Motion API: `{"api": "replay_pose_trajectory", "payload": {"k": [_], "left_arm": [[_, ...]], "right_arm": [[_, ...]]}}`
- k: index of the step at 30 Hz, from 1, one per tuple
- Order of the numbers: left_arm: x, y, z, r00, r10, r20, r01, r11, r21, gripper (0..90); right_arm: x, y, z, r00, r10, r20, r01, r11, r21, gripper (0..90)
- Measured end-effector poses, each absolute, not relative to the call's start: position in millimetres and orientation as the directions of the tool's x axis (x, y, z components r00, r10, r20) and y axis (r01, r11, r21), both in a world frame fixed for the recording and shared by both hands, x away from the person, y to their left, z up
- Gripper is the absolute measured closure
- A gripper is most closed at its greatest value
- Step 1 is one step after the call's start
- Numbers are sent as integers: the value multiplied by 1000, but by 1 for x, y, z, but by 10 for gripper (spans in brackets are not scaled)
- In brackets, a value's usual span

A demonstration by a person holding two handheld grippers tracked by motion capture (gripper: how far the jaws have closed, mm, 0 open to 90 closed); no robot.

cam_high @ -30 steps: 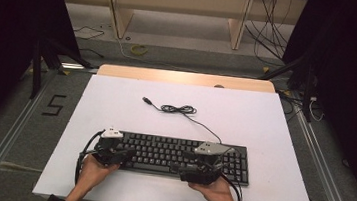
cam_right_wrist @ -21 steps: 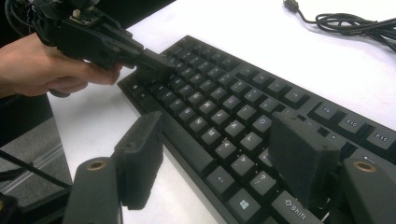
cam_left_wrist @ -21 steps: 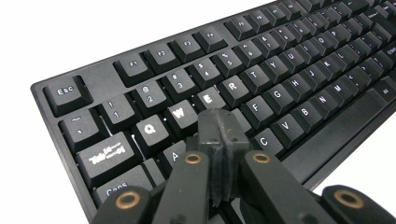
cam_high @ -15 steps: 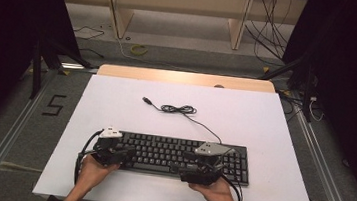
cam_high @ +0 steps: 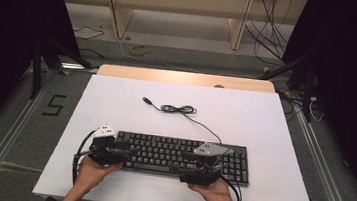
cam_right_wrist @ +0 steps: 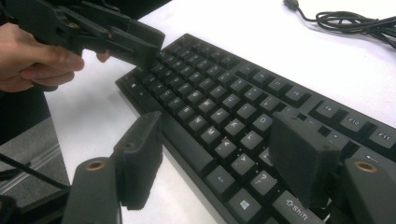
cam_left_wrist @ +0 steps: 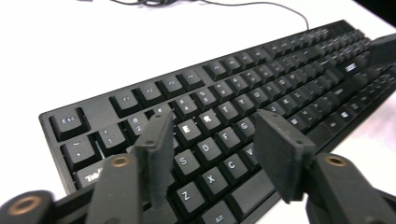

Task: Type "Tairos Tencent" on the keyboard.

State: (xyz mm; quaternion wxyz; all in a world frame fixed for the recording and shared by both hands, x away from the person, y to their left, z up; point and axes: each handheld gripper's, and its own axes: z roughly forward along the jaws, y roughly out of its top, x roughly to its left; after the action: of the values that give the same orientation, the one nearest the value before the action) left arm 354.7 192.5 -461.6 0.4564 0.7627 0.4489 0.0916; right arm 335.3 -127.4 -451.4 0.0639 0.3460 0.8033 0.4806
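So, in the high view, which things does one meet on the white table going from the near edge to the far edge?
The person's hands → the black keyboard with both grippers over it → the coiled cable → the USB plug → the bare wooden strip at the far edge.

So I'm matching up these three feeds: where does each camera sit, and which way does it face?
High view: above the person's side, facing forward and down on the table; both hands, left gripper and right gripper show.
Left gripper view: rides the left gripper, looking along the keyboard; jaws apart, just opened.
Right gripper view: rides the right gripper; open jaws, the other hand.
Shared: the keyboard and its cable.
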Motion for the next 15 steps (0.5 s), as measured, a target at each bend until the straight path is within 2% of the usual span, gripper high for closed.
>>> {"api": "replay_pose_trajectory", "payload": {"k": [6,15], "left_arm": [[351,195,-459,591,756,-283,585,-159,795,387],[348,196,-457,601,744,-292,566,-138,812,332]], "right_arm": [[335,-124,-453,-758,613,226,491,307,815,369],[336,-116,-454,-765,604,225,488,315,814,415]]}}
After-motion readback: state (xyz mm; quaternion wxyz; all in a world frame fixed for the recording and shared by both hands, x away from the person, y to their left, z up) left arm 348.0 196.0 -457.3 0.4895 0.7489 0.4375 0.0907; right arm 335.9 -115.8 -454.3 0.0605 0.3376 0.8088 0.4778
